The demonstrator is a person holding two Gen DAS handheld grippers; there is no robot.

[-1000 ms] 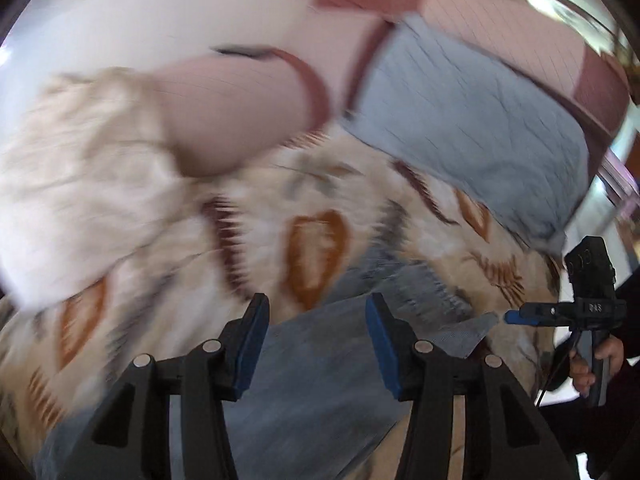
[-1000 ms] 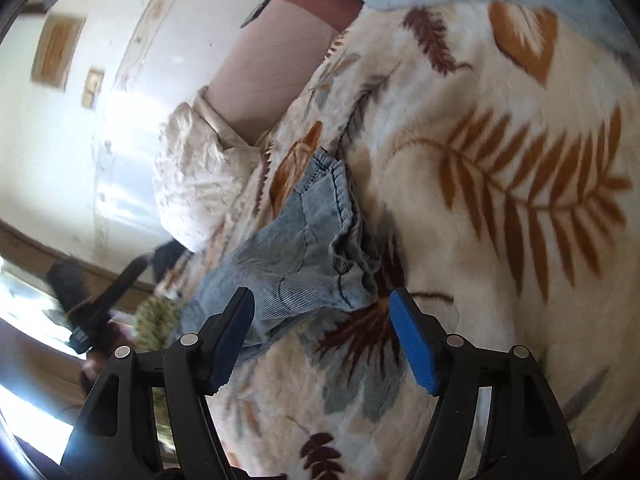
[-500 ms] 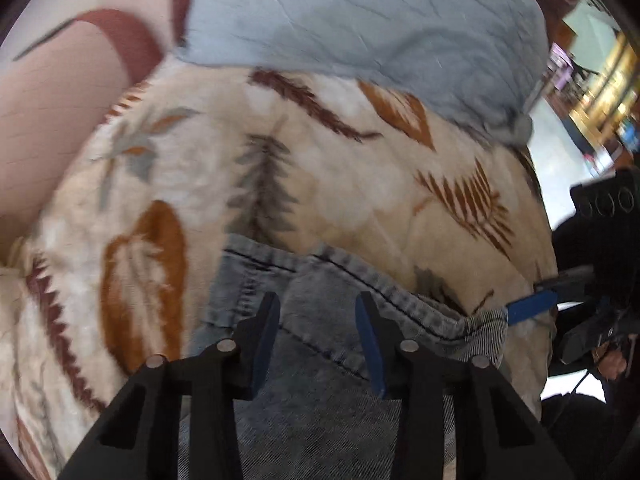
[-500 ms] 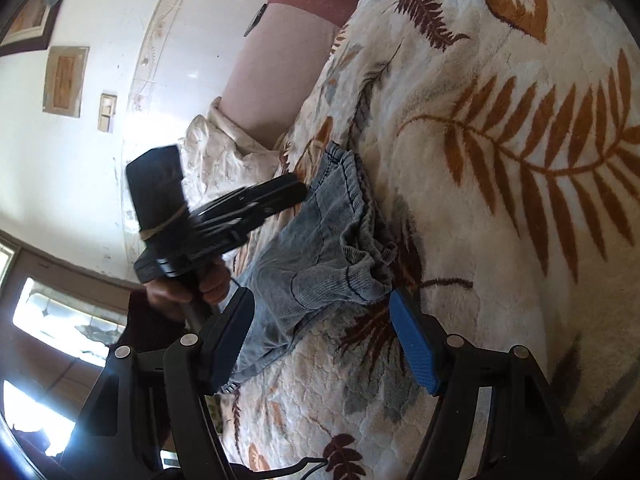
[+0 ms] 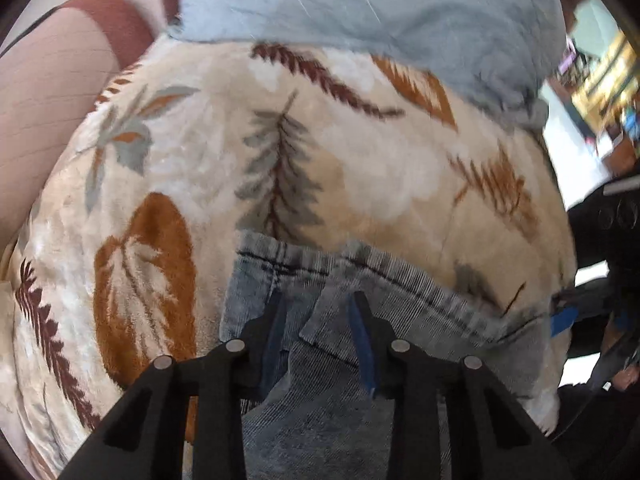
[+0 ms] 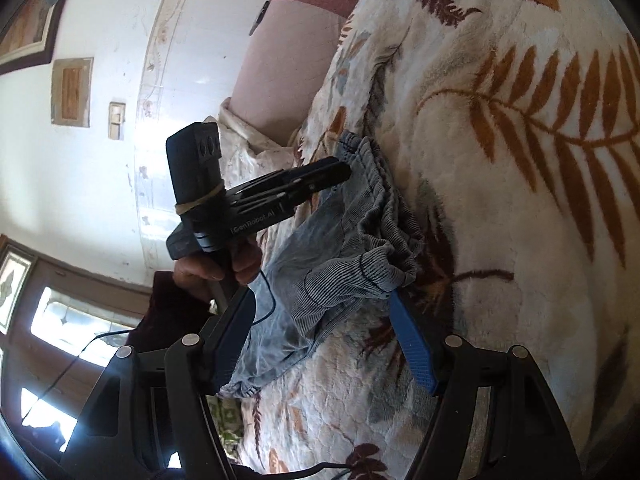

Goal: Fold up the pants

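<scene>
Light blue denim pants [image 5: 360, 400] lie crumpled on a leaf-print blanket [image 5: 360, 168]. My left gripper [image 5: 318, 316] points steeply down over the waistband. Its jaws are closing, with a fold of denim between them that the pads do not clearly press. In the right wrist view the pants [image 6: 352, 232] lie in a heap, and a hand holds the left gripper [image 6: 340, 170] with its tips at the waistband edge. My right gripper [image 6: 320, 320] hangs low by the near corner of the pants. Its jaws are closing too, with a bunched denim corner between the wide-apart blue pads. One right fingertip [image 5: 564, 318] shows at the far right.
A grey-blue pillow [image 5: 380, 4] lies at the head of the bed. A pink and maroon headboard [image 5: 48, 92] stands to the left. A cream cloth [image 6: 248, 148] is bunched beside the bed near a white wall [image 6: 120, 60]. The blanket [image 6: 520, 160] spreads wide to the right.
My left gripper swung down onto the pants' waistband and narrowed its jaws, coming into the right wrist view. My right gripper stayed nearly in place with its jaws slightly narrower.
</scene>
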